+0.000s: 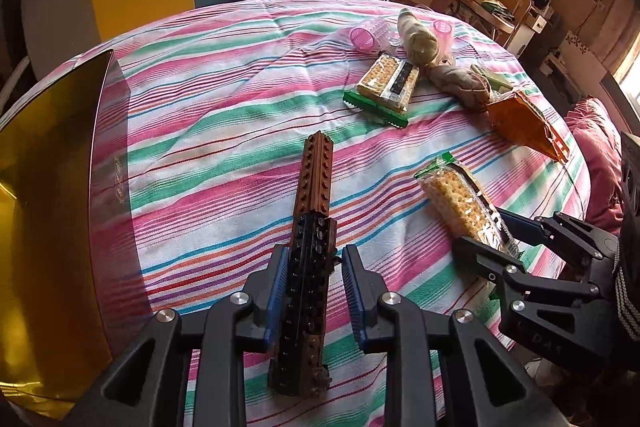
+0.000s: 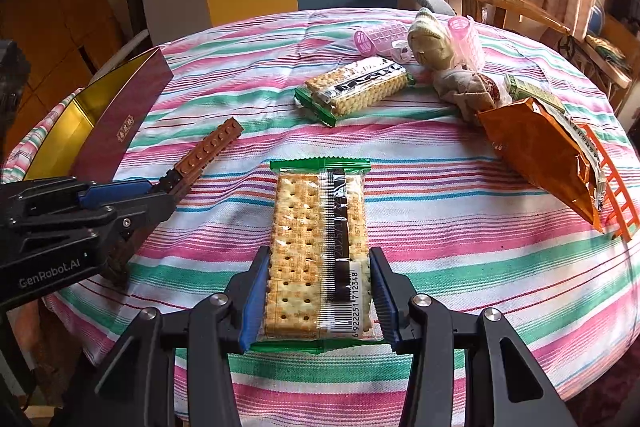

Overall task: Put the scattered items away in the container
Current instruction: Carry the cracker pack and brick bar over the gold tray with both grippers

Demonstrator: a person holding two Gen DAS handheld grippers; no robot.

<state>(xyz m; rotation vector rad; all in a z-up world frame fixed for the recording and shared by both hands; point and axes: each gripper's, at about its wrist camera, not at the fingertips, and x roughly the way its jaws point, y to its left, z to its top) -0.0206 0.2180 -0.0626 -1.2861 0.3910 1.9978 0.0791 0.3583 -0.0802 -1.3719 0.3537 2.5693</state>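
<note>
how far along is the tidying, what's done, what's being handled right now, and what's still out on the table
Done: nothing shows inside the gold-lined box, though part is hidden. In hand: the right gripper clamps a cracker pack; the left gripper straddles the brick bar with a gap on one side. Left: second cracker pack, two pink curlers, rolled socks, orange bag, orange ladder.

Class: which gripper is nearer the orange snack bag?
Right. The right gripper grips a cracker pack beside the orange bag; the left gripper, straddling the brick bar, is farther away.
</note>
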